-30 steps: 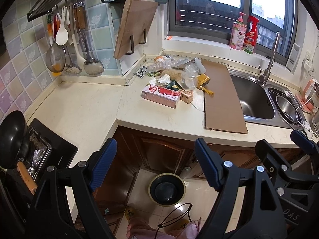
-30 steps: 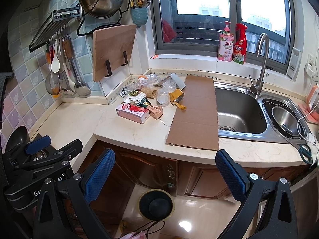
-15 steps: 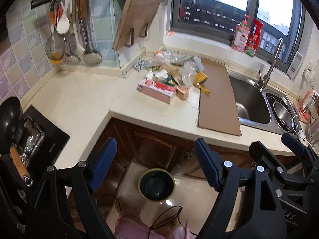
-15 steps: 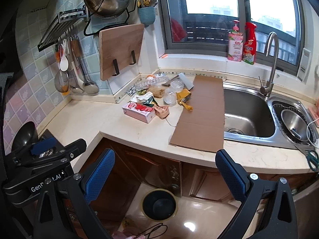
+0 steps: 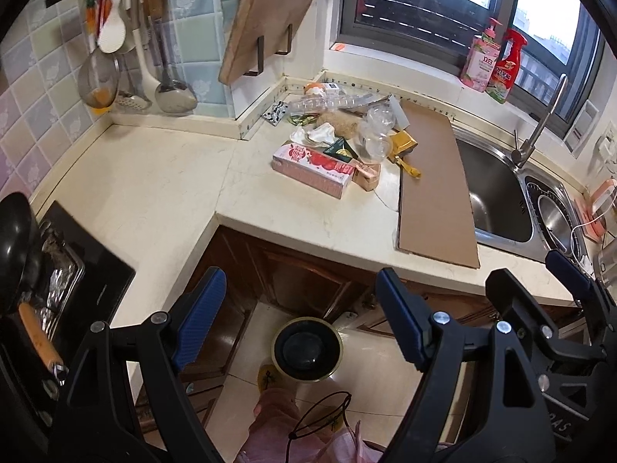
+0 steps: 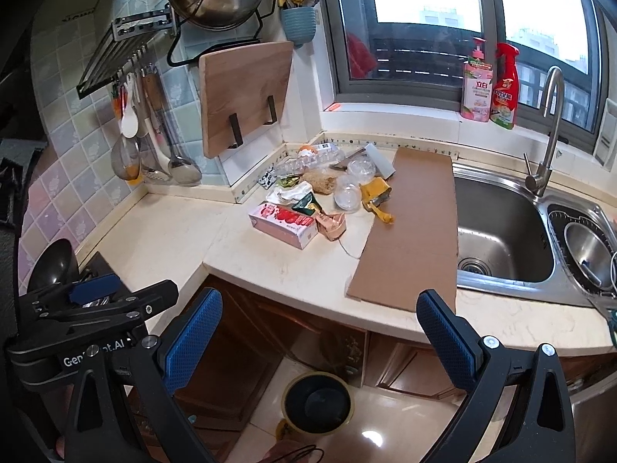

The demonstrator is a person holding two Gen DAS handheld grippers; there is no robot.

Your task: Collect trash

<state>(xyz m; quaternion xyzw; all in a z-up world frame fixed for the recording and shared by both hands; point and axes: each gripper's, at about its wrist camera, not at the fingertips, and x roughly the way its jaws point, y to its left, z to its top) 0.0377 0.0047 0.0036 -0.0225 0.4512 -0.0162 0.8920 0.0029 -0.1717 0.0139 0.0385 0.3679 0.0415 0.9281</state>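
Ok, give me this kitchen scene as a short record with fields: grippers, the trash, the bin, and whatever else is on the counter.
left gripper: open, empty, above the floor
right gripper: open, empty
trash pile: in the counter corner, untouched
pink carton: lying flat at the pile's front
cardboard sheet: flat between pile and sink
bin: on the floor before the cabinets

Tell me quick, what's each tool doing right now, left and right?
Left tool: open, holding nothing.
Right tool: open, holding nothing.
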